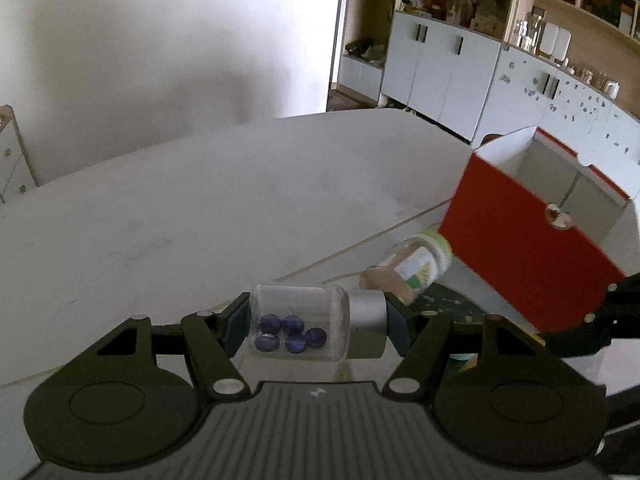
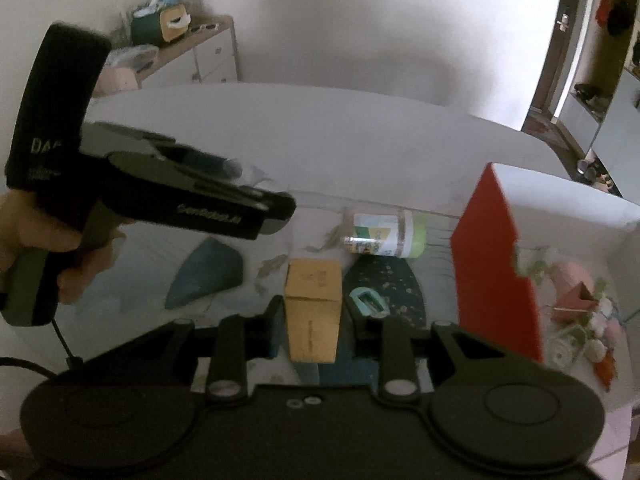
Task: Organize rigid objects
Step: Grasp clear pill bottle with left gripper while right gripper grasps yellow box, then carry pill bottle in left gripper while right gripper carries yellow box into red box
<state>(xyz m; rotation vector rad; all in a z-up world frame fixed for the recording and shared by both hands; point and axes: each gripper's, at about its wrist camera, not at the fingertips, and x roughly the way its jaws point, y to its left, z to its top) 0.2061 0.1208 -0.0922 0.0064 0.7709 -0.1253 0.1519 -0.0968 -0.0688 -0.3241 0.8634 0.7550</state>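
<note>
Left gripper [image 1: 316,322] clamped on clear jar [image 1: 304,322] of blue beads, right gripper [image 2: 314,320] apart around wooden block [image 2: 313,312]

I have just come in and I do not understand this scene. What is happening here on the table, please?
A person is sorting small items with two handheld tools. The left tool holds a clear glass jar with a silver cap and blue beads inside, lying sideways between its fingers. The right tool sits around a small brown cardboard box, not clearly closed. An open red and white box stands nearby, with a green-lidded plastic jar lying beside it.
</note>
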